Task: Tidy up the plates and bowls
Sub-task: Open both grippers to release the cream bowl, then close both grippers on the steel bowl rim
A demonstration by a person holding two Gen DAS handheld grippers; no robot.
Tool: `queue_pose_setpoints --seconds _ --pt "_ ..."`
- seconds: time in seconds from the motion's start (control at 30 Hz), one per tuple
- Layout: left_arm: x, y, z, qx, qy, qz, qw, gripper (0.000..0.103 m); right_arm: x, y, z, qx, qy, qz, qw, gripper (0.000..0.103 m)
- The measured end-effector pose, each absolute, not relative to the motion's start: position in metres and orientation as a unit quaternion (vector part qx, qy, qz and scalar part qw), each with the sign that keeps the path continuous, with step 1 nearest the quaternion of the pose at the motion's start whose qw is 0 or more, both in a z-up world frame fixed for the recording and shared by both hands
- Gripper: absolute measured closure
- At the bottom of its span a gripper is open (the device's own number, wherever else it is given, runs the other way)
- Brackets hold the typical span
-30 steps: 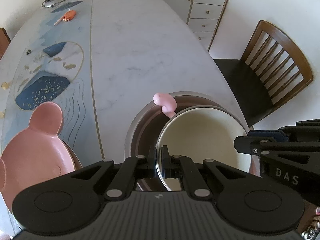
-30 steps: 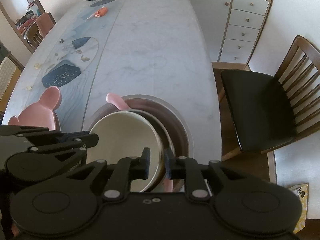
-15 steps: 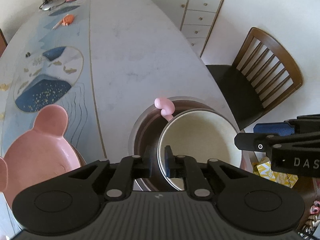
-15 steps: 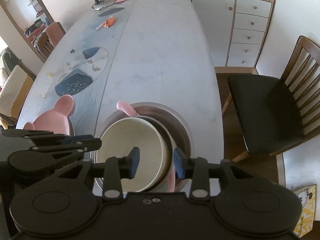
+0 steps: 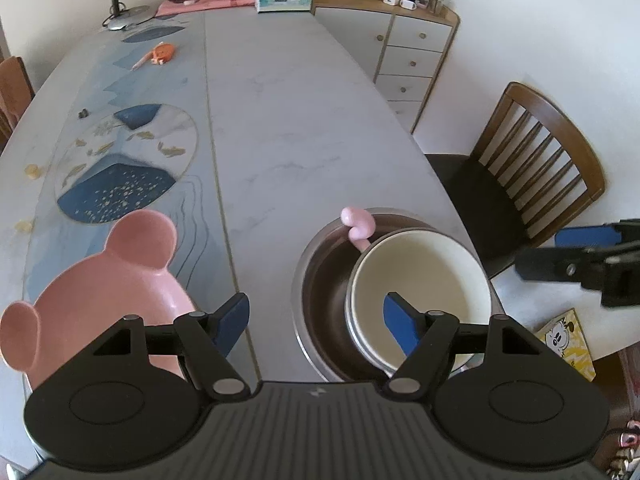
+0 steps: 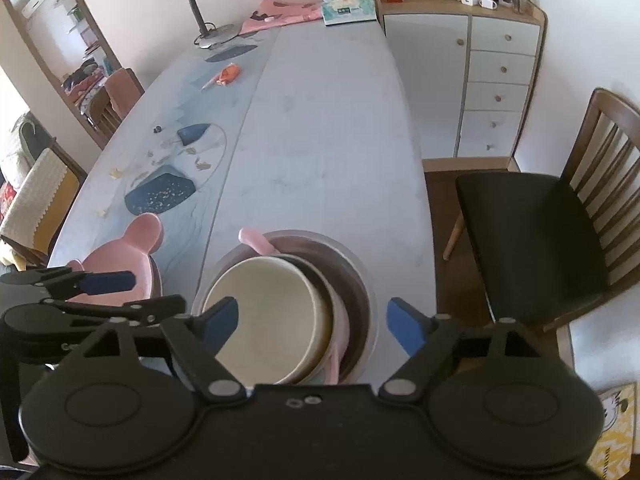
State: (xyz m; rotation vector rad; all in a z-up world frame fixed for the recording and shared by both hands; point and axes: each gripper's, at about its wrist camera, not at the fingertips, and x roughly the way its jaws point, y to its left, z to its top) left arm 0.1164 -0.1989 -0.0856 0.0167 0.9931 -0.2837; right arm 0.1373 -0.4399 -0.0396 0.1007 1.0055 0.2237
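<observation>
A cream bowl (image 5: 420,280) sits nested inside a dark brown bowl (image 5: 324,280) near the table's front right edge, with a pink-handled piece (image 5: 358,228) poking out behind it. The stack shows in the right wrist view too: cream bowl (image 6: 268,312), brown bowl (image 6: 356,280). A pink bear-eared plate (image 5: 104,292) lies to the left, also in the right wrist view (image 6: 128,256). My left gripper (image 5: 316,320) is open and empty above the stack's left rim. My right gripper (image 6: 312,320) is open and empty above the stack.
A wooden chair (image 5: 520,184) stands right of the table. A white drawer cabinet (image 6: 480,80) is at the back right. A lamp (image 6: 204,8), tissue box (image 6: 348,10), pink cloth and an orange item (image 5: 160,54) lie at the table's far end.
Both grippers let go of the cream bowl's rim, opened wide and rose back from the stack. The cream bowl now rests in the brown bowl.
</observation>
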Motion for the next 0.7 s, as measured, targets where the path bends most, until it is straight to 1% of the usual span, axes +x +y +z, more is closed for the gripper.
queue_pose_setpoints --seconds 0.1,0.5,0.53,0.7 --pt "0.116 -0.195 -0.089 -0.002 0.48 -0.123 0.869 0.029 0.145 -0.446 -0.042 0.04 0.481 0.112 0.869 0.018" --pt "0.117 -0.192 -0.111 -0.04 0.492 -0.08 0.866 0.029 0.183 -0.472 -0.069 0.014 0.513 0.158 0.843 0.018" --pt "0.117 -0.192 -0.115 -0.044 0.495 -0.075 0.865 0.029 0.187 -0.473 -0.073 0.011 0.517 0.162 0.841 0.018" --pt "0.116 -0.185 -0.131 -0.073 0.502 -0.056 0.86 0.029 0.203 -0.48 -0.094 0.002 0.538 0.192 0.821 0.026"
